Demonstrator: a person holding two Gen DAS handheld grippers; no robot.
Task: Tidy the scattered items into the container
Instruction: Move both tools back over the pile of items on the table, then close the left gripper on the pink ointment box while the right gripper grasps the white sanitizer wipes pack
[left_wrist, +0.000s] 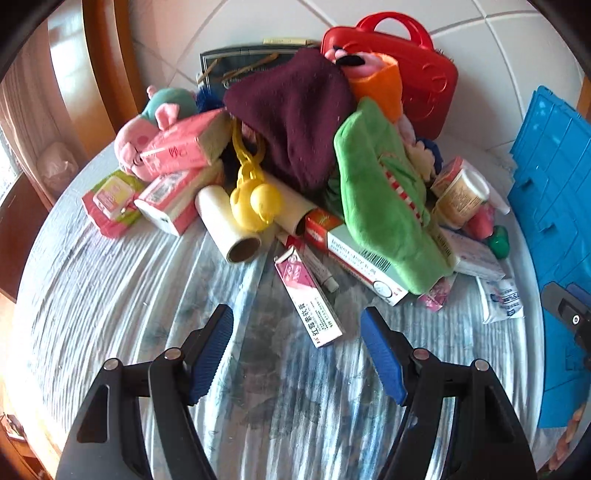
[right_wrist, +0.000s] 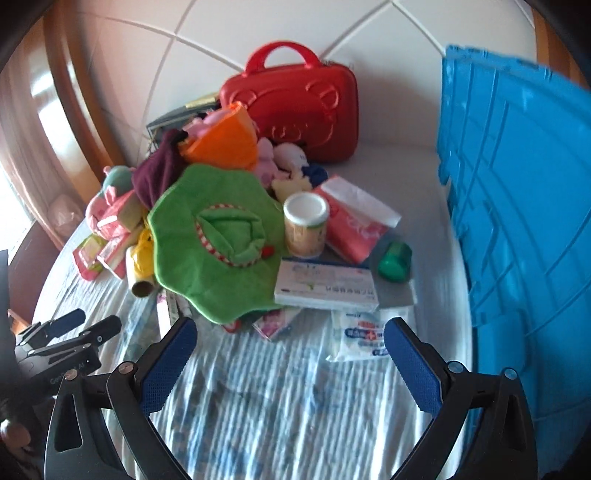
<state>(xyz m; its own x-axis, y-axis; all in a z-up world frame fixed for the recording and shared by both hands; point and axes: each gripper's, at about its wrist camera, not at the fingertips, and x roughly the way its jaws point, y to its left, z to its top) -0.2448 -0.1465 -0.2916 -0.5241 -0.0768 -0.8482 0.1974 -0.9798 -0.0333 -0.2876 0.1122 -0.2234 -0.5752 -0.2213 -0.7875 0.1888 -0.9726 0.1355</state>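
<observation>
Ribbed blue plastic container along right frame edge, on striped bed. Soft green plush hat atop heap at centre. Smaller: flat white medicine box above right gripper, long axis across frame; glossy pink tube carton between left gripper tips, pointing away. Both jaws wide, empty.

My left wrist camera looks steeply down along its claw at the bed, the pile near at twelve o'clock. My right wrist camera faces likewise from further right, the blue container close at three o'clock. Both share the green plush and red case.
</observation>
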